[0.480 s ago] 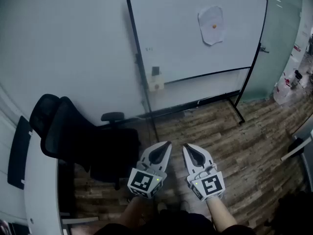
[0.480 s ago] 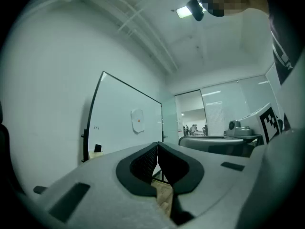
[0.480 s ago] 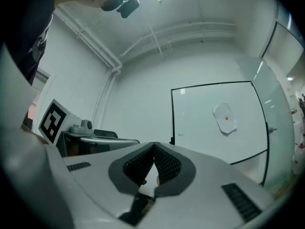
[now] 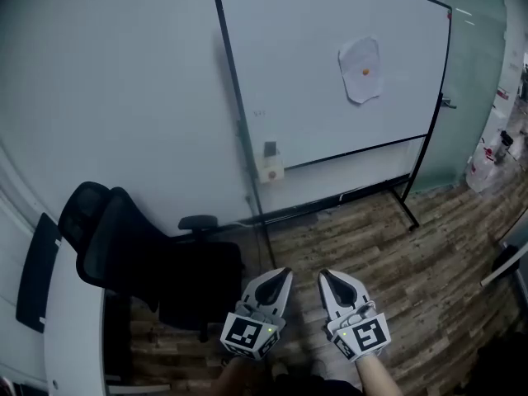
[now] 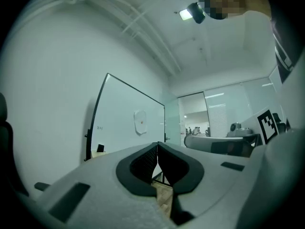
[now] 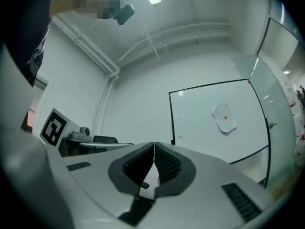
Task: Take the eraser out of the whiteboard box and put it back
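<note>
Office room, pale wall, wood-plank floor (image 4: 388, 246), and a rolling whiteboard (image 4: 313, 97) parked against the wall. The eraser (image 4: 270, 148) is the little dark block sticking up out of the cream whiteboard box (image 4: 270, 172), which hangs on the board's left post near its lower corner. That spot is well ahead of both claws, with nothing touching it. In the left gripper view it sits off to the left of the closed tips, far away and tiny.

On to the left gripper (image 4: 285, 272): jaws pinched fully together, nothing in them. Same deal for the right gripper (image 4: 323, 275), tips meeting and empty. The two sit side by side over the floor, close but apart. Both point toward the board, and their marker cubes face the head camera.

Further out, a sheet of paper (image 4: 360, 68) with an orange dot in its middle is stuck on the board, up ahead and a bit right of the right claw. A black office chair (image 4: 124, 238) stands to the left of the left claw. The edge of a white desk (image 4: 74, 328) is further left again. Past the board's right end, off to the right of the right claw, there's a glass wall (image 4: 483, 64). Some stuff sits at its foot, too small to make out.
</note>
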Tool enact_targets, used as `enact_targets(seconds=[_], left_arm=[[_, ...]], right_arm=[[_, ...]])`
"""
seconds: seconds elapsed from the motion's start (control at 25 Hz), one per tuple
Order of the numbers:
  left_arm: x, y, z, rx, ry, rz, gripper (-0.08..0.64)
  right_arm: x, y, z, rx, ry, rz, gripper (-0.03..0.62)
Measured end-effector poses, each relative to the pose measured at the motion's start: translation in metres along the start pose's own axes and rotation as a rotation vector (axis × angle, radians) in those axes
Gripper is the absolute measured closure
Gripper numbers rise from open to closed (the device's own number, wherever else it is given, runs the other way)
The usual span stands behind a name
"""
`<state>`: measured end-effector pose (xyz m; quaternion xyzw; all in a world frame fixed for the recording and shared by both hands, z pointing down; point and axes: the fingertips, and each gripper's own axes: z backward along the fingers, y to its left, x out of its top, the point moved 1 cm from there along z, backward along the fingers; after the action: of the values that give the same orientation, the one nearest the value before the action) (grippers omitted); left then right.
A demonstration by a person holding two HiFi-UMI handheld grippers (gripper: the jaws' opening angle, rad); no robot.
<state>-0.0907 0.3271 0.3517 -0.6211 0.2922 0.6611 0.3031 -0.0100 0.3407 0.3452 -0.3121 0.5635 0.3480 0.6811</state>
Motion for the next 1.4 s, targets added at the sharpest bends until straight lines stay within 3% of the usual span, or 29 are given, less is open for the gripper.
enact_targets(seconds=[0.44, 1.0, 1.4], left_arm=[[-0.012, -0.013, -0.01, -0.004, 0.024, 0.012, 0.555], [-0.034, -0.05, -0.065, 0.017, 0.069, 0.001, 0.555], [-0.054, -0.005, -0.087, 0.087, 0.123, -0.013, 0.555]], right_arm=[[-0.007, -0.018, 0.016, -0.029, 0.009, -0.019, 0.589], [-0.012, -0.079, 0.047, -0.033, -0.02, -0.071, 0.589], [-0.046, -0.101, 0.002, 0.013, 0.008, -0.148, 0.589]])
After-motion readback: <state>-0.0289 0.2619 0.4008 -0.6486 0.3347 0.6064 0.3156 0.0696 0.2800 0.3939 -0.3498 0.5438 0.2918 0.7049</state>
